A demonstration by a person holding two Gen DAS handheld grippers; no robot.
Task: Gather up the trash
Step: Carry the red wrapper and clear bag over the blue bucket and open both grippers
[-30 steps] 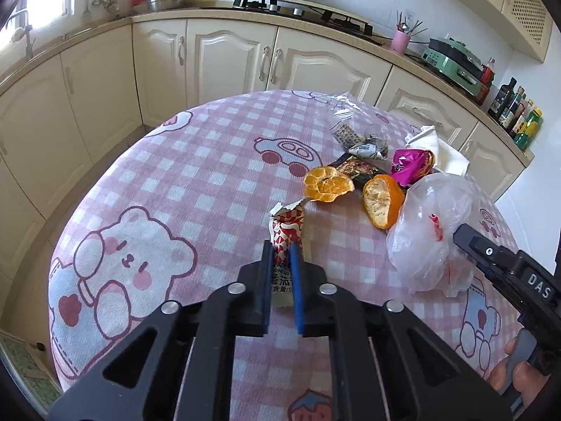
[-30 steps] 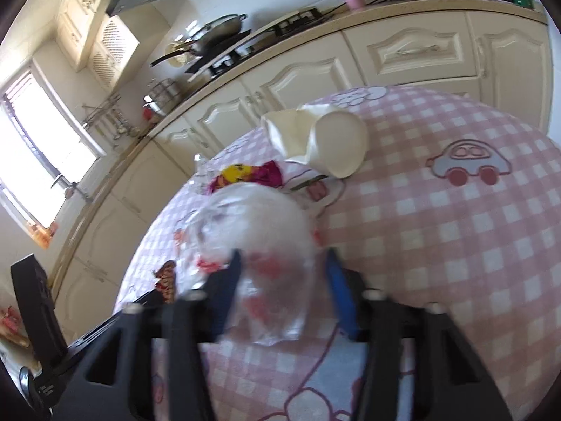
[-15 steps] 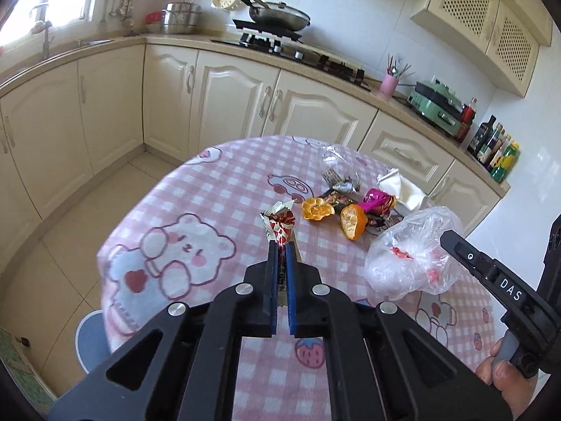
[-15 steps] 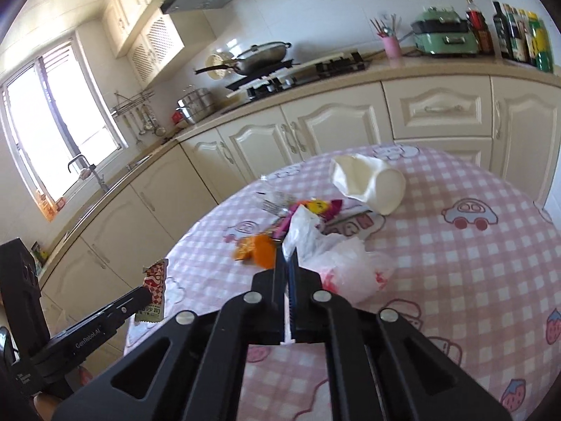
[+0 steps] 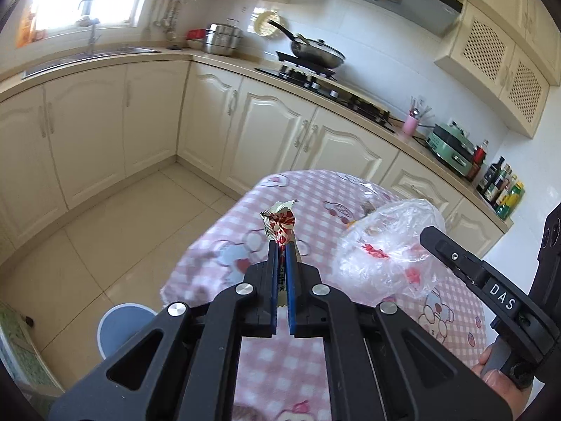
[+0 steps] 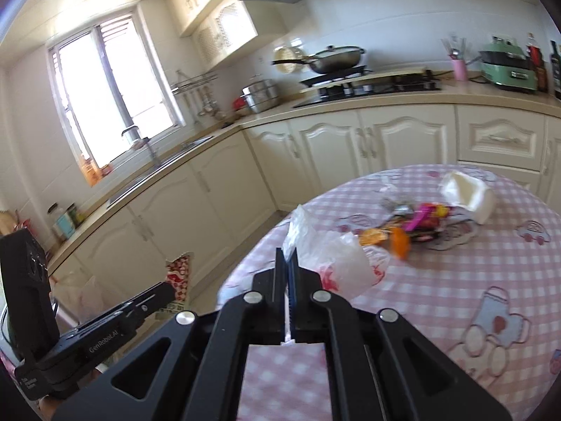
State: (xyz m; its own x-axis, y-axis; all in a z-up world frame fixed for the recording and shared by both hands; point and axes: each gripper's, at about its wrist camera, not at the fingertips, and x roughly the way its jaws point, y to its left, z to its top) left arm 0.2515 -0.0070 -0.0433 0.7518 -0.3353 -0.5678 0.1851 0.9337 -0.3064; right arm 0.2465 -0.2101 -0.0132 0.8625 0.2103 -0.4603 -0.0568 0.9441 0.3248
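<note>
My left gripper (image 5: 280,251) is shut on a red-and-white snack wrapper (image 5: 279,226) and holds it in the air over the near edge of the pink checked table (image 5: 315,368). My right gripper (image 6: 289,258) is shut on a clear plastic bag (image 6: 333,256), lifted off the table; the bag also shows in the left wrist view (image 5: 385,245). The wrapper shows in the right wrist view (image 6: 178,273), left of the bag. More trash lies on the table: orange peel (image 6: 399,242), a pink wrapper (image 6: 420,217), crumpled foil (image 6: 396,203) and a white paper piece (image 6: 466,196).
A blue-rimmed bin (image 5: 122,322) stands on the tiled floor left of the table. Cream cabinets (image 5: 140,133) and a counter with stove and pan (image 5: 315,52) run along the back. A bag-lined bin (image 6: 80,294) sits at the lower left in the right wrist view.
Both grippers have risen and pulled back from the table with their loads. The bag now hangs higher, close to the right of the wrapper. The right gripper closed on the bag a second ago.
</note>
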